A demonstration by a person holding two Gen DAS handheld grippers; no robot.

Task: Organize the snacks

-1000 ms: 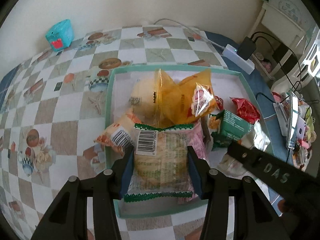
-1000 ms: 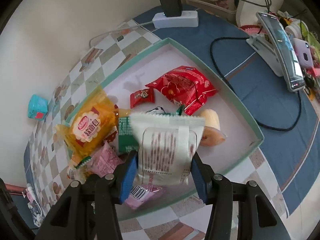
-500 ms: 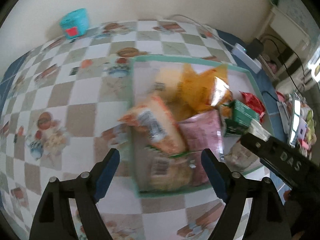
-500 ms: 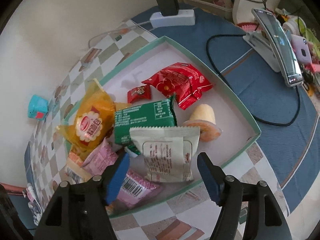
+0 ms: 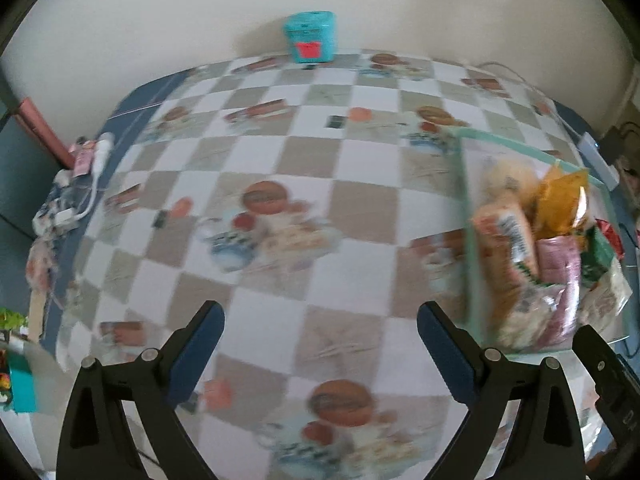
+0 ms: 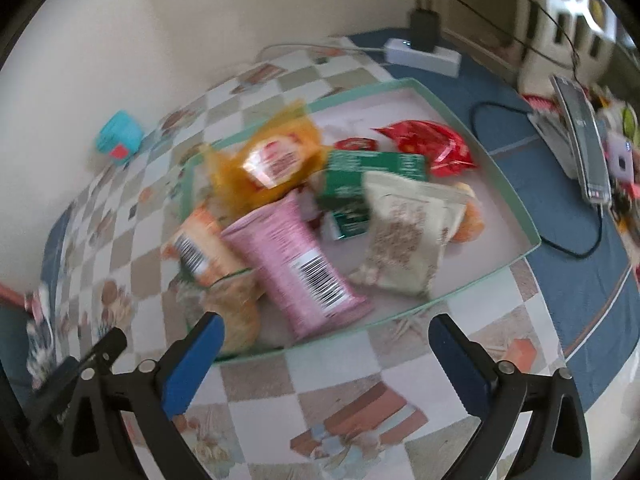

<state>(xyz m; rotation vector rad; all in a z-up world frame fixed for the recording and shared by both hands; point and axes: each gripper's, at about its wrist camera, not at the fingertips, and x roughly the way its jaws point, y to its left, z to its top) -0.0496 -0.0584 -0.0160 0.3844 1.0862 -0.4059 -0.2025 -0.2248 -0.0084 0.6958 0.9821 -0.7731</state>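
Teal tray (image 6: 516, 204) w/ snacks, both grippers empty

Open checkered tablecloth (image 5: 280, 168) spreads wide ahead of the left gripper (image 5: 320, 320), bare up to the teal box (image 5: 310, 36) by the wall; snack packets (image 6: 296, 248) crowd the green-rimmed tray (image 6: 516, 208), leaving passable floor only along its far edge and right corner

No text can be read; both views are blurred. Ahead of the right gripper, barcodes show on the pink packet (image 6: 298, 264) and the orange packet (image 6: 196, 248), digits illegible. The yellow bag (image 6: 272, 160) bears a red-and-white label, lettering smeared.
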